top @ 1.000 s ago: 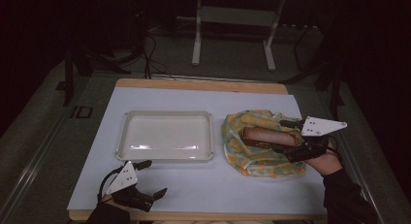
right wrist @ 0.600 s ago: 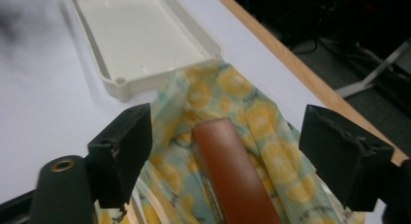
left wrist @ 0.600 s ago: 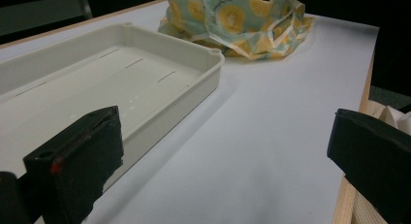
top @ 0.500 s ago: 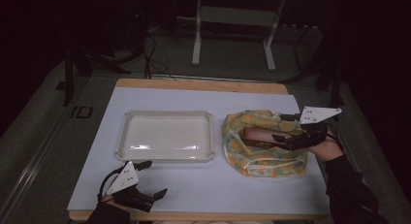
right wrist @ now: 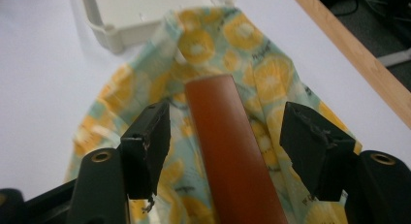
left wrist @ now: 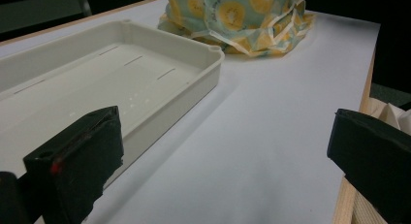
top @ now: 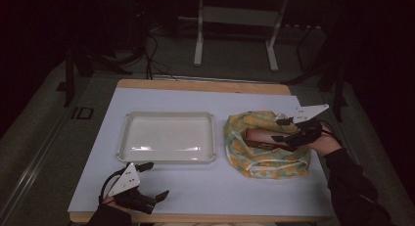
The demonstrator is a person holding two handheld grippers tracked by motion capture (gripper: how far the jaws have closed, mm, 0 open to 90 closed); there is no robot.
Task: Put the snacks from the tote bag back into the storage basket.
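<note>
While the left gripper (top: 147,187) is kept open and idle at the worktop's (top: 205,192) near edge, the right gripper (top: 283,130) has been brought over the cloth bag (top: 266,160), its jaws just closing around, not yet pressing, the brown stick (right wrist: 228,151) inside, so a grasp seems imminent.

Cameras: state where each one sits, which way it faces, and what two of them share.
High view: above the table's near side, looking forward and down; both forearms enter below.
Left gripper view: behind open jaws, facing the white tray.
Right gripper view: jaws astride the brown bar over the fruit-print bag, gaps showing either side.
Shared: tray and bag.
</note>
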